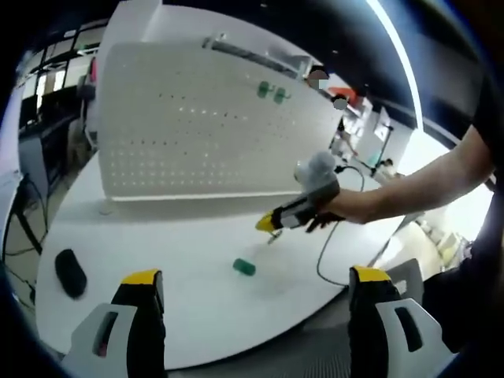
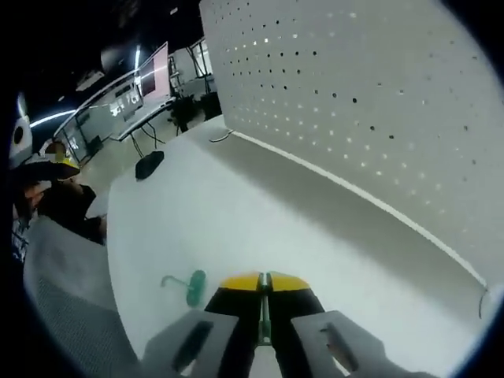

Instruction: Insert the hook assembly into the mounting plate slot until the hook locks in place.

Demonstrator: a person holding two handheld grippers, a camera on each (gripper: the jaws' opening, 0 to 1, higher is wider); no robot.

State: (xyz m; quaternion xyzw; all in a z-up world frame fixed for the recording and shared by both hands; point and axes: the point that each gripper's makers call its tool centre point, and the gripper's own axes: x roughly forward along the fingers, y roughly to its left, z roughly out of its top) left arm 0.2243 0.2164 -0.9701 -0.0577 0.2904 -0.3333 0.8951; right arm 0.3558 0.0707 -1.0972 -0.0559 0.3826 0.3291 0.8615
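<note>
The white pegboard mounting plate (image 1: 213,126) stands upright on the table, with two green hooks (image 1: 270,92) set in its upper right. It runs across the right of the right gripper view as pegboard (image 2: 370,102). A loose green hook (image 1: 244,268) lies on the table just ahead of my open left gripper (image 1: 256,279); in the right gripper view this hook (image 2: 189,287) lies left of the jaws. My right gripper (image 2: 265,283) is shut, and a thin green strip shows between its jaws. In the left gripper view a hand holds the right gripper (image 1: 269,224) low over the table, in front of the plate's right end.
A round white table (image 1: 157,236) carries everything; its near edge curves just in front of my left jaws. A black oval object (image 1: 71,273) lies at the table's left edge, seen far off as a black object (image 2: 150,164). A cable (image 1: 331,252) trails off the table's right side.
</note>
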